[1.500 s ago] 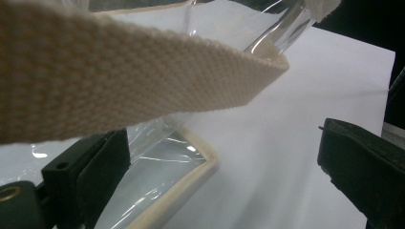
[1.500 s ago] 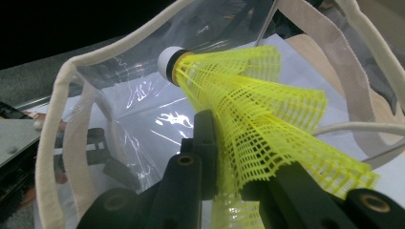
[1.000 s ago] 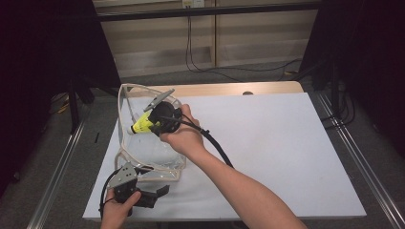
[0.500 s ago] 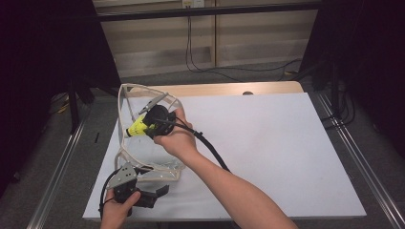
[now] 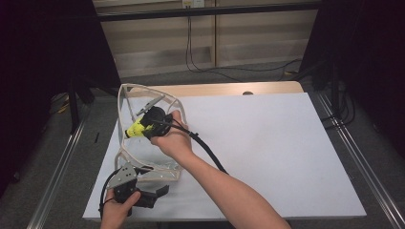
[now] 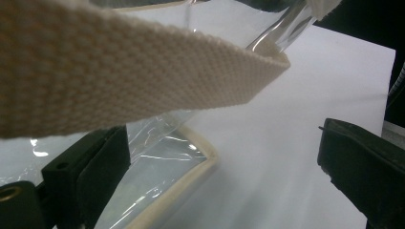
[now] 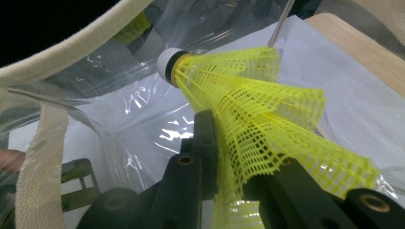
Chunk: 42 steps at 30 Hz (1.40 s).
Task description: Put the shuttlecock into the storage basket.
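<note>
A clear plastic bag (image 5: 148,169) with cream trim stands open at the left of the white table (image 5: 267,143). My right gripper (image 5: 143,125) is shut on the skirt of a yellow mesh shuttlecock (image 5: 135,129) and holds it in the bag's mouth. In the right gripper view the shuttlecock (image 7: 248,95) points its white cork away, toward the bag's clear wall (image 7: 119,81), with the right gripper (image 7: 229,143) pinching the mesh. My left gripper (image 5: 157,193) sits at the bag's near corner. Its jaws stand wide apart (image 6: 222,143), with the bag's trimmed corner (image 6: 162,167) between them and a webbing strap (image 6: 119,71) overhead.
The white sheet stretches bare to the right of the bag. A strip of wooden tabletop (image 5: 215,89) shows at the far edge. Metal rails (image 5: 353,152) run along both sides of the table. The right gripper's black cable (image 5: 210,152) trails along the forearm.
The right hand has carried the shuttlecock a little down and to the left, deeper into the bag's mouth. The left gripper has stayed where it was.
</note>
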Each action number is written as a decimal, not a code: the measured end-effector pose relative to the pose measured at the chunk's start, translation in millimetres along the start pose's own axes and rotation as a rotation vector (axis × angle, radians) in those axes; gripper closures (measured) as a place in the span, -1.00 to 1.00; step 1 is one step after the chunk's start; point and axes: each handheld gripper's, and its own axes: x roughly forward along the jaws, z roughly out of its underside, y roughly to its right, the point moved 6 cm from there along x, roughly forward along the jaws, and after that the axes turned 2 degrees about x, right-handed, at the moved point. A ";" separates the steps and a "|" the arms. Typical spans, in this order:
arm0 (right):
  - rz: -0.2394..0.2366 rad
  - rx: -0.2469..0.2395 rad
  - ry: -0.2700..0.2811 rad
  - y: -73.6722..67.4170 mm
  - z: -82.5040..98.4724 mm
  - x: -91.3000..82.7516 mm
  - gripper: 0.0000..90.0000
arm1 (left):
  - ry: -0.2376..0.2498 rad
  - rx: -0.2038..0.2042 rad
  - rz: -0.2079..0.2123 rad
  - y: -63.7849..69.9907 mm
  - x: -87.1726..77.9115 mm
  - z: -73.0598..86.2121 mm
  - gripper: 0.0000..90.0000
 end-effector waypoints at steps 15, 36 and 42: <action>0.021 -0.018 -0.012 -1.7 -0.8 9.6 0.84 | 0.001 0.000 0.000 0.2 0.1 -0.1 -0.91; 0.021 -0.030 -0.012 -6.2 -10.2 9.1 0.85 | 0.002 -0.005 0.002 -1.1 0.1 0.6 -0.91; 0.021 -0.022 -0.009 -7.3 -11.2 9.8 0.85 | 0.003 -0.007 0.000 -1.4 -0.3 0.7 -0.91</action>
